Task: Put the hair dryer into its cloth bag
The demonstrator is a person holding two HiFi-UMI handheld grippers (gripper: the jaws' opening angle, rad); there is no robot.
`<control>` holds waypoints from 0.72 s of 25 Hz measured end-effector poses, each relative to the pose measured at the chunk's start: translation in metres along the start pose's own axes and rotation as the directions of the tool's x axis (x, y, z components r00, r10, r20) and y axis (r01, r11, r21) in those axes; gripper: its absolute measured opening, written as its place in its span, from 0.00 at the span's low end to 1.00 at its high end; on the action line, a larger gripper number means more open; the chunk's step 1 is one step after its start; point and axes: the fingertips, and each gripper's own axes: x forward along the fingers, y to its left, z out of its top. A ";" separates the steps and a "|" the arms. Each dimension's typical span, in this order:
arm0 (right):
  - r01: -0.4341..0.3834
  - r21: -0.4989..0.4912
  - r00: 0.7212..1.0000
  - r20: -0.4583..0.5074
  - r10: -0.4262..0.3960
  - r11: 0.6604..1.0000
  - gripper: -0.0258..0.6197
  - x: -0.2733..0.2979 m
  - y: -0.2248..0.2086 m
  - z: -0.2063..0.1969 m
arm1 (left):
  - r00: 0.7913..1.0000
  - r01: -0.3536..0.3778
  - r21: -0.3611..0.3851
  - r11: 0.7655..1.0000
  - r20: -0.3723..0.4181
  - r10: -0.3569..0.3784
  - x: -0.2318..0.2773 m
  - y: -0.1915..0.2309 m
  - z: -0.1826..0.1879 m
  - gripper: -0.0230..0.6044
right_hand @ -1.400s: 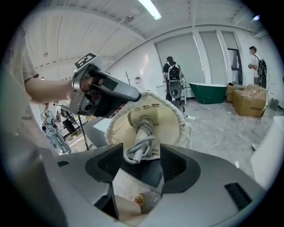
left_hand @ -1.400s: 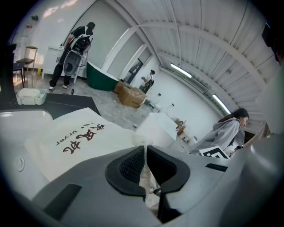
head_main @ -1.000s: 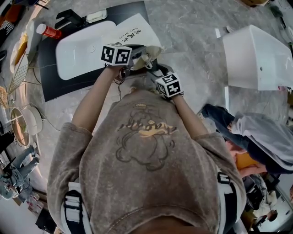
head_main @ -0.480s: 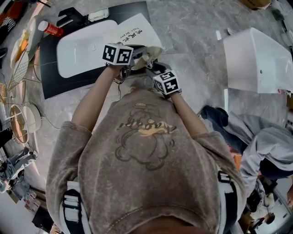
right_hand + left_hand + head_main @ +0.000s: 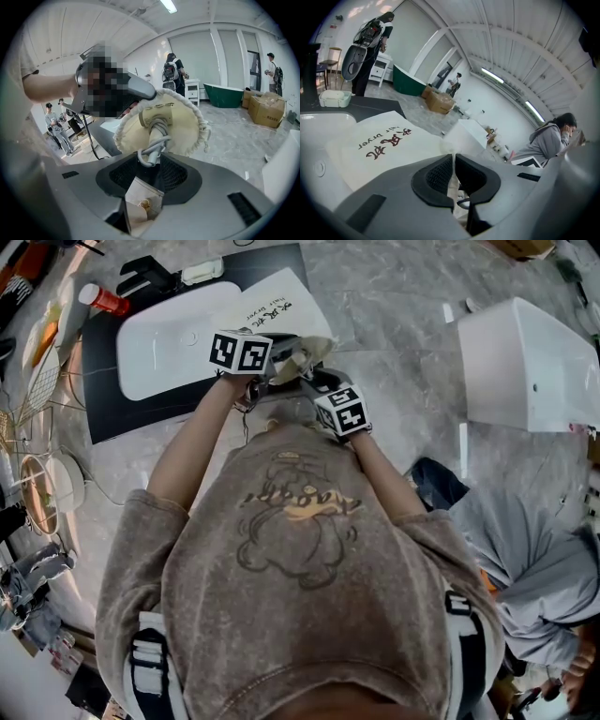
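Observation:
The cream cloth bag (image 5: 185, 126) hangs open-mouthed in front of me, its frayed rim facing the right gripper view. The hair dryer's handle (image 5: 157, 116) and its bundled cord (image 5: 151, 146) stick out of the mouth. My right gripper (image 5: 152, 164) is closing on that cord bundle, which fills the gap between its pads. My left gripper (image 5: 453, 161) is shut on a fold of the bag's cloth (image 5: 451, 187). In the head view the left gripper (image 5: 279, 358) and right gripper (image 5: 315, 382) meet at the bag (image 5: 302, 352), above the bench.
A white printed flat bag (image 5: 272, 304) lies beside a white basin (image 5: 169, 338) on a black mat (image 5: 103, 413). A red-capped bottle (image 5: 101, 303) stands at the far left. A white tub (image 5: 525, 362) is at the right, and a person in a grey hoodie (image 5: 534, 559) crouches nearby.
My right gripper has shifted slightly up and left toward the bag. The left gripper has held still. The person in grey at the right has moved lower in the view.

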 end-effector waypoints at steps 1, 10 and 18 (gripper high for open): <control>0.002 0.004 1.000 0.004 -0.002 1.000 0.27 -0.001 0.000 0.002 | 1.000 0.001 0.000 1.000 0.000 -0.001 0.000 0.000 0.000 0.10; 0.011 0.007 0.999 0.034 -0.011 1.000 0.27 0.001 -0.004 0.022 | 1.000 0.014 0.005 1.000 -0.009 -0.014 0.000 -0.004 0.000 0.10; 0.019 -0.008 0.999 0.050 -0.019 1.000 0.27 0.014 -0.007 0.038 | 0.999 0.021 0.013 1.000 -0.025 -0.021 0.001 -0.007 -0.005 0.10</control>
